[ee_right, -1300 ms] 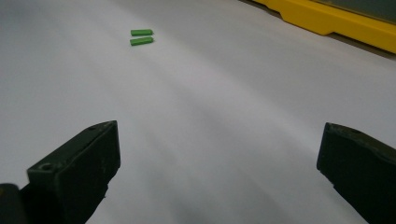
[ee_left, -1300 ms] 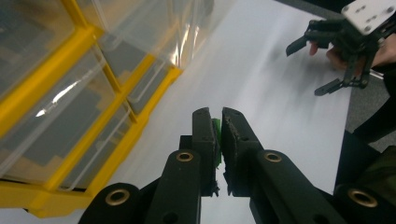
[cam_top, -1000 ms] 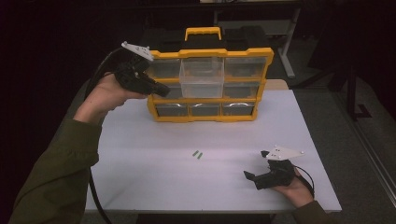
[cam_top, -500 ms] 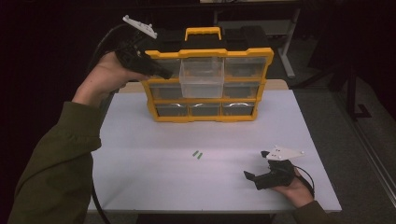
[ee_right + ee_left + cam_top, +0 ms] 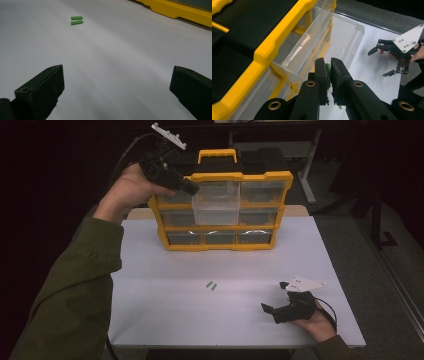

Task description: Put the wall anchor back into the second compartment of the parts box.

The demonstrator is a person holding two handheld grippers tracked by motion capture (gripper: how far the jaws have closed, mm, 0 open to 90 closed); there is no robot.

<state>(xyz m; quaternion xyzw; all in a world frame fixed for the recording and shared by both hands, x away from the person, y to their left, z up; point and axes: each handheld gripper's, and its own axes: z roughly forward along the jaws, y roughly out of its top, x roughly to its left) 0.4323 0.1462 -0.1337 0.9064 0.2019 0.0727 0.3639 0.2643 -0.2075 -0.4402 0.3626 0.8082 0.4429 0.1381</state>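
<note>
A yellow and black drawer organiser (image 5: 225, 212) stands at the back of the white table (image 5: 165, 315). Its clear top middle drawer (image 5: 216, 202) is pulled out. My left gripper (image 5: 192, 185) is raised at the organiser's top left, right over that drawer's edge. Its jaws are shut on a small green piece (image 5: 328, 75) above the open drawer (image 5: 342, 42). Two more green pieces (image 5: 212, 285) lie side by side mid-table, seen also as green pieces (image 5: 76, 20) in the right gripper view. My right gripper (image 5: 270, 312) rests open near the front right edge, nothing between its fingers.
A yellow carry handle (image 5: 217, 154) tops the organiser. Dark floor and a table leg (image 5: 307, 175) lie beyond the right side. The other drawers of the organiser are pushed in.
My left gripper has risen and moved right along the organiser's top left corner, arriving over the open middle drawer. The right gripper has stayed put.
</note>
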